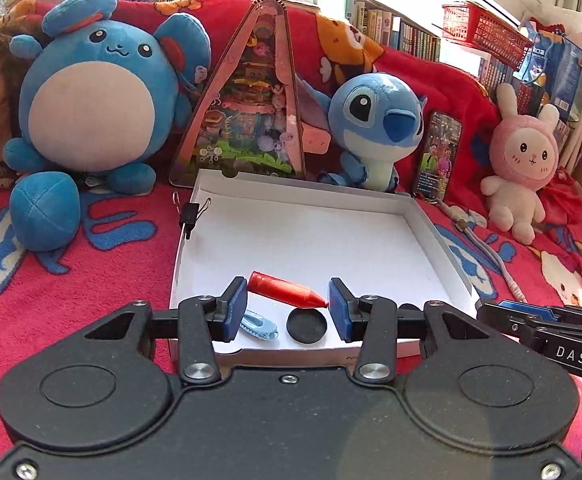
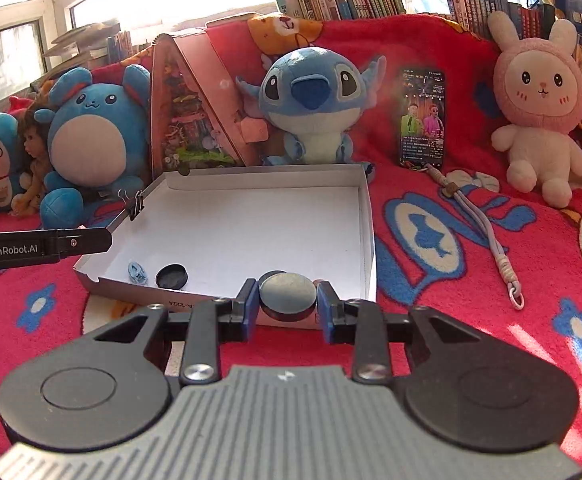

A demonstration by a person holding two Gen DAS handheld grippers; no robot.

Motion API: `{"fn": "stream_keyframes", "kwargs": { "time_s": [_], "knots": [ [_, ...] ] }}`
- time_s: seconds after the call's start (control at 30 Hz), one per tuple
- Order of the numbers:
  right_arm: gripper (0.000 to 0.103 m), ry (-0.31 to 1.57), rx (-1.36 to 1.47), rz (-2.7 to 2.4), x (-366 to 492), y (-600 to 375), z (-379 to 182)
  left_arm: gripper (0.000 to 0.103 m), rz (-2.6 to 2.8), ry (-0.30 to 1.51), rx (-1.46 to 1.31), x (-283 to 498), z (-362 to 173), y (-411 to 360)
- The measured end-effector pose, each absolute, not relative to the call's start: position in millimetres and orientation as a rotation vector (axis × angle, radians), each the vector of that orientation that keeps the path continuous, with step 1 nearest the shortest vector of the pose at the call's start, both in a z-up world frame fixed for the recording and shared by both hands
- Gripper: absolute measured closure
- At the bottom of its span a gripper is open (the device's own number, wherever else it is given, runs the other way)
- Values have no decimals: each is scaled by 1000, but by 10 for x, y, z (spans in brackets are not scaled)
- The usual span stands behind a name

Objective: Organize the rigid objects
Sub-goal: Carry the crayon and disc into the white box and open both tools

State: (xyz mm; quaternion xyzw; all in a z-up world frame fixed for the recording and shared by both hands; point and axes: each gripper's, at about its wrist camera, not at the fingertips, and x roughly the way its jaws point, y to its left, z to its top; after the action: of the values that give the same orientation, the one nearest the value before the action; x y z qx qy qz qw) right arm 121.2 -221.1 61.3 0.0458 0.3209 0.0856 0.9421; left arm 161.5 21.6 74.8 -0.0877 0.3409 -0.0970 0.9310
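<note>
My left gripper (image 1: 287, 293) is shut on a red crayon-shaped piece (image 1: 287, 291), held lengthwise between the blue pads above the near end of a shallow white box (image 1: 427, 224). On the box floor below lie a black disc (image 1: 306, 325) and a small light-blue clip (image 1: 259, 327). My right gripper (image 2: 287, 293) is shut on a round grey disc (image 2: 287, 291) over the near rim of the white box (image 2: 367, 216). The right wrist view shows the black disc (image 2: 171, 276) and the blue clip (image 2: 137, 273) in the box's near left corner. The left gripper (image 2: 51, 246) sits at that view's left edge.
A black binder clip (image 1: 190, 214) grips the box's left wall. Plush toys (image 1: 91, 112), a pink triangular carton (image 1: 251, 100), a phone (image 1: 439, 156) and a pink rabbit (image 1: 523, 160) stand behind on the red blanket. A lanyard (image 2: 487, 232) lies right of the box.
</note>
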Motion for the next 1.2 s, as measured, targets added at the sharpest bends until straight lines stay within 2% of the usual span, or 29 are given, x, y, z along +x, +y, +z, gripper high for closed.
{"fn": "stream_keyframes", "kwargs": {
  "time_s": [0.33,1.2],
  "knots": [
    [67,805,124,116,1899,-2223,456,61,-122,816,-168,2187,486,116],
    [66,870,91,119,2136,-2127,208,60,-106,861,-92,2205,244,0]
  ]
}}
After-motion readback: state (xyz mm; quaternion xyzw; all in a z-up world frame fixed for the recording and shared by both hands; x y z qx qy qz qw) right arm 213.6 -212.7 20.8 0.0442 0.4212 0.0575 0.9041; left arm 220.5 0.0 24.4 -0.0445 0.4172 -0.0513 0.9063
